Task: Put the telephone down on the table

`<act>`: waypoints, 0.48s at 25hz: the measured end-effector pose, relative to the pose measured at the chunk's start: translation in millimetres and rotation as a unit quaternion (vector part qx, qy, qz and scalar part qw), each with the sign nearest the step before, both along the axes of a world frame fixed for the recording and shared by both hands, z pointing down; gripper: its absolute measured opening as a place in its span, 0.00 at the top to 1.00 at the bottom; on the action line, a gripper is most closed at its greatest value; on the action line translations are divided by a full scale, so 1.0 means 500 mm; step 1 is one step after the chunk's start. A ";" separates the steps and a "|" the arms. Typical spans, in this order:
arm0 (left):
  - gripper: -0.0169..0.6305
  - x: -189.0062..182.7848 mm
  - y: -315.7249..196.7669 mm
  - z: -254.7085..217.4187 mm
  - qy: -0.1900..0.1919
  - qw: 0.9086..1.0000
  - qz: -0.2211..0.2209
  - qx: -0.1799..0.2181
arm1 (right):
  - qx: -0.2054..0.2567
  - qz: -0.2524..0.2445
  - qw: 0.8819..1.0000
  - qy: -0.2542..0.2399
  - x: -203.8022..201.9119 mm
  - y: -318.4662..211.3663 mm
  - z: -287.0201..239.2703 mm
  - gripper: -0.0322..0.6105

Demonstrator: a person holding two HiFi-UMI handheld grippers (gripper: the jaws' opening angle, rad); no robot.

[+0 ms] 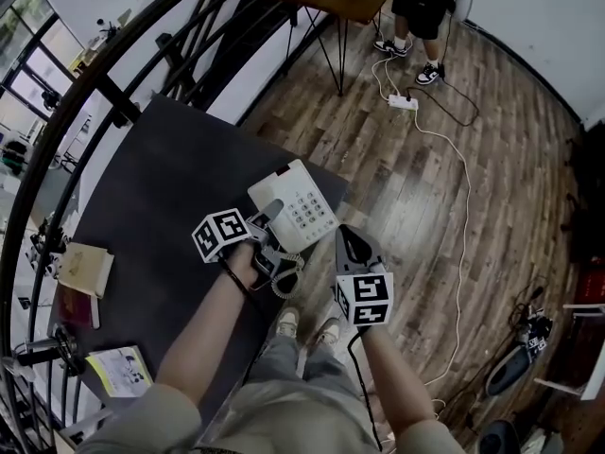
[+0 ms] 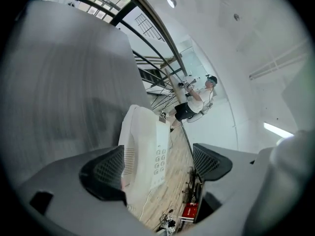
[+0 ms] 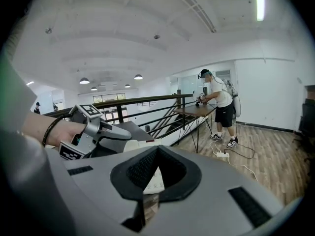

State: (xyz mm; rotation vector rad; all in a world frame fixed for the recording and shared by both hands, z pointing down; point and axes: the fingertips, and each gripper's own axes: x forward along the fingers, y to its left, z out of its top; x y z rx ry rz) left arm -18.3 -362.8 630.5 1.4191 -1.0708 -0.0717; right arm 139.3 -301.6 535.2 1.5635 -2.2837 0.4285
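The white telephone lies on the dark table, close to its right edge, keypad up. A grey coiled cord hangs off the table edge beside it. My left gripper reaches over the phone's left side. In the left gripper view the telephone stands between the spread jaws of the left gripper, and floor shows between it and the right jaw. My right gripper hovers off the table edge just right of the phone. In the right gripper view the right gripper is shut and holds nothing.
A black railing curves along the table's far left. A brown box and a booklet lie on the table's left part. On the wooden floor run a white cable and power strip. A person stands at a far table.
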 end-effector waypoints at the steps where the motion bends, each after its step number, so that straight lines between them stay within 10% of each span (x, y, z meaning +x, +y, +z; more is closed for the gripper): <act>1: 0.29 -0.002 0.003 -0.018 -0.006 1.000 0.001 0.010 | 0.005 -0.001 1.000 0.003 0.002 0.001 -0.011 0.95; 12: 0.29 0.026 0.057 -0.331 -0.054 0.976 0.058 0.202 | 0.056 -0.027 0.998 -0.010 0.004 0.046 -0.172 0.95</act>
